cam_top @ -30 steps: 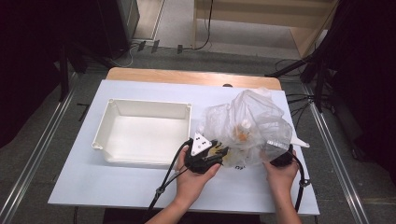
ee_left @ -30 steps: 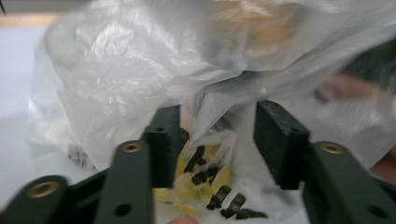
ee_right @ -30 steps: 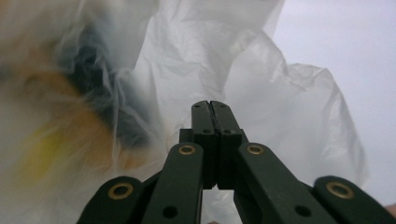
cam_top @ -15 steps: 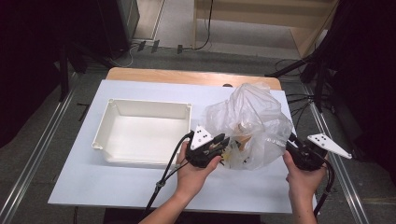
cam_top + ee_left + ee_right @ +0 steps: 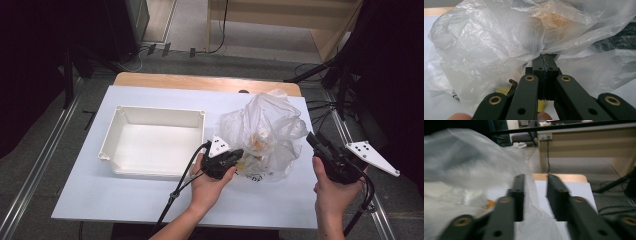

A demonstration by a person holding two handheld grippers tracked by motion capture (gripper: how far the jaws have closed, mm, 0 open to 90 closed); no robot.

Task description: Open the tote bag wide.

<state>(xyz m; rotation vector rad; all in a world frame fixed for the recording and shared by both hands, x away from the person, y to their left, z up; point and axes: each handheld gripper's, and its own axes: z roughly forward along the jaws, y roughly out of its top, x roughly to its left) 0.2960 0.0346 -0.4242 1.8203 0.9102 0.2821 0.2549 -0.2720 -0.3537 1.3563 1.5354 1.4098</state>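
Resting on the right half of the pale blue desk (image 5: 150,210), crumpled clear plastic bag (image 5: 265,135) with something orange and yellow inside, just beside the empty white rectangular tray (image 5: 152,142). Left tool (image 5: 235,159) clamped tight on a fold of film at the bag's near edge — jaws met, plastic pinched. Right tool (image 5: 316,141) off the bag now, raised beside it, jaws narrowly parted after just closing in, nothing between them. Judged: opening the bag in hand; next calls for regripping the opposite lip — then pulling apart.
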